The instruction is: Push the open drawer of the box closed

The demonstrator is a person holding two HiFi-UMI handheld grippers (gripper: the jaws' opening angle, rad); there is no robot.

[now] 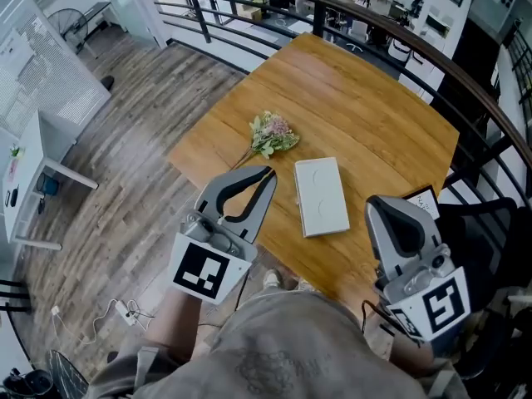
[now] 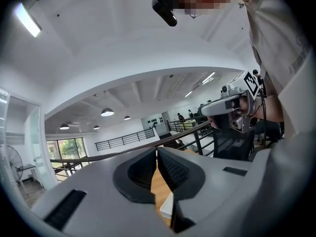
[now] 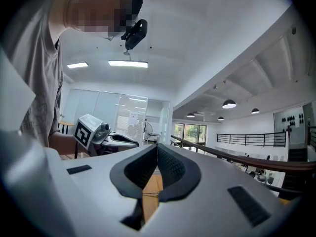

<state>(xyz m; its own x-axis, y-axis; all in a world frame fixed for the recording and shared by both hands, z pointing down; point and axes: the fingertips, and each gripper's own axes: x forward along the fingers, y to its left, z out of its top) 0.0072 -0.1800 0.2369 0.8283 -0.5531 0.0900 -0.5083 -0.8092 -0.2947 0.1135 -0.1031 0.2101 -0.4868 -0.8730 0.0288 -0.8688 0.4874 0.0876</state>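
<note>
The left hand-held gripper (image 1: pixel 266 173) hangs above the counter's (image 1: pixel 366 106) near edge, jaws pressed together on nothing. Beyond it lies a small flower bouquet (image 1: pixel 272 133). To its right the white box (image 1: pixel 322 196) rests flat mid-counter; no drawer shows projecting, so the push looks finished, though its seam is hard to read. The right hand-held gripper (image 1: pixel 386 202), likewise closed and empty, hovers clear of the box.

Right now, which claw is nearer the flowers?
The left claw, close by the flowers, left of the white box; the right claw sits on the box's other side.
</note>
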